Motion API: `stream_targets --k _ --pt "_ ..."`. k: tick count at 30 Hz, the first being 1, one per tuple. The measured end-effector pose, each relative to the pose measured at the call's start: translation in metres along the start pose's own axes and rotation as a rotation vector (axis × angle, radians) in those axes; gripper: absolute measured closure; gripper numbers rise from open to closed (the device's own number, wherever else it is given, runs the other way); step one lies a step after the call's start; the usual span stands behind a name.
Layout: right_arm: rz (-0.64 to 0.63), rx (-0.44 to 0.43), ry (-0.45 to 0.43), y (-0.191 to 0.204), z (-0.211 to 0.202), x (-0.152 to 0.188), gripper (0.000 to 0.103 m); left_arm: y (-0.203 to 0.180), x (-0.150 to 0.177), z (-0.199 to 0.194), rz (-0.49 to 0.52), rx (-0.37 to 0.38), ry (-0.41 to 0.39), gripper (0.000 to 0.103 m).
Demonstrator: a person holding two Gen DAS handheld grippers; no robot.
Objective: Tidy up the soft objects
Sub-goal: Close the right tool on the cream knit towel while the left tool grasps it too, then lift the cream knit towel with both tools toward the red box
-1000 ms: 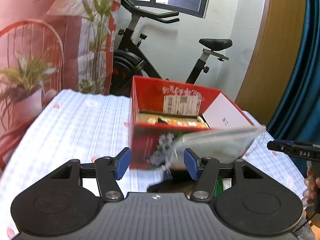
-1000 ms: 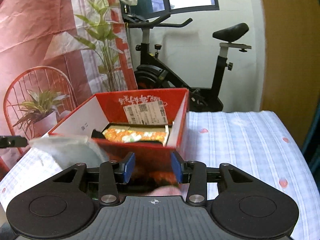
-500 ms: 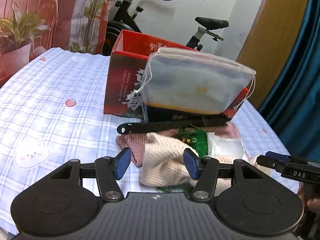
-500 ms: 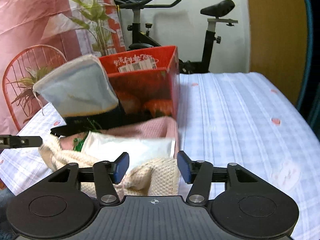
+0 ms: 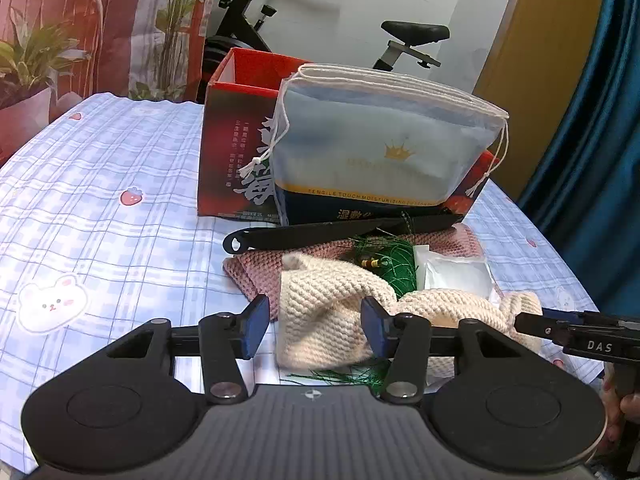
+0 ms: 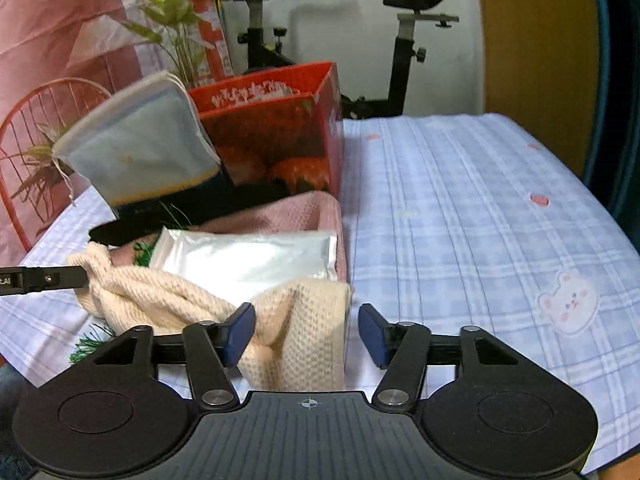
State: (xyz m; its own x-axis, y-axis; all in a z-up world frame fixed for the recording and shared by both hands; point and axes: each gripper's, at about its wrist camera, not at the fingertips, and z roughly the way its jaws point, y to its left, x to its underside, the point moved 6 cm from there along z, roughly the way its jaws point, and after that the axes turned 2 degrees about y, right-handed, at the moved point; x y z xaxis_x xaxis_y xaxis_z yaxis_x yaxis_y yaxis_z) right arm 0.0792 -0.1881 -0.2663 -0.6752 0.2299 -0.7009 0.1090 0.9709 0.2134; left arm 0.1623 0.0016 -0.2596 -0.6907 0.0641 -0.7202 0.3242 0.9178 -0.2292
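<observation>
Left gripper (image 5: 314, 330): jaws standing wide, straddling the near end of the cream knit cloth (image 5: 324, 312), lower centre of frame.
Right gripper (image 6: 307, 334): jaws gaping wide around the cloth's other end (image 6: 304, 336).
Cloth axis: lying crumpled, running left-right in both views.
Pile: sitting on the checked surface (image 5: 100, 200) before the red box (image 5: 236, 148); drawstring bag (image 5: 384, 148) leaning on it.

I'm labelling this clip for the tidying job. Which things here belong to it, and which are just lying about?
Part of the job:
cream knit cloth
pink knit cloth
drawstring pouch
white sealed packet
red box
left claw, open
right claw, open

Just lying about:
exercise bike
potted plant
checked tablecloth
</observation>
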Motion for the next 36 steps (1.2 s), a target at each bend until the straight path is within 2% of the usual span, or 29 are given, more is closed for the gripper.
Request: stream_targets --k 3,7,9,10,14,18,24,36 --pt "-0.013 -0.001 0.022 0.003 0.006 0.003 0.072 -0.001 0.001 0.006 0.000 0.012 0.017 0.055" --pt "-0.044 -0.009 0.032 0.010 0.012 0.003 0.082 -0.005 0.006 0.013 0.021 0.001 0.045 0.063" --pt "-0.048 -0.014 0.031 0.012 0.014 0.001 0.083 -0.004 0.007 0.013 0.024 -0.017 0.044 0.086" --pt "-0.048 -0.019 0.030 0.012 0.015 0.000 0.084 -0.003 0.007 0.012 0.027 -0.041 0.042 0.091" --pt "-0.047 -0.039 0.017 0.015 0.016 0.000 0.086 0.006 0.010 0.010 0.000 -0.067 0.039 0.092" --pt "-0.052 -0.037 0.014 0.015 0.017 0.003 0.086 0.003 0.014 0.012 0.016 -0.080 0.053 0.092" --pt "-0.050 -0.030 0.018 0.013 0.019 0.008 0.084 0.009 0.019 0.017 -0.012 -0.068 0.076 0.092" --pt "-0.051 -0.048 0.026 0.014 0.022 0.012 0.088 0.006 0.021 0.017 0.023 -0.086 0.070 0.092"
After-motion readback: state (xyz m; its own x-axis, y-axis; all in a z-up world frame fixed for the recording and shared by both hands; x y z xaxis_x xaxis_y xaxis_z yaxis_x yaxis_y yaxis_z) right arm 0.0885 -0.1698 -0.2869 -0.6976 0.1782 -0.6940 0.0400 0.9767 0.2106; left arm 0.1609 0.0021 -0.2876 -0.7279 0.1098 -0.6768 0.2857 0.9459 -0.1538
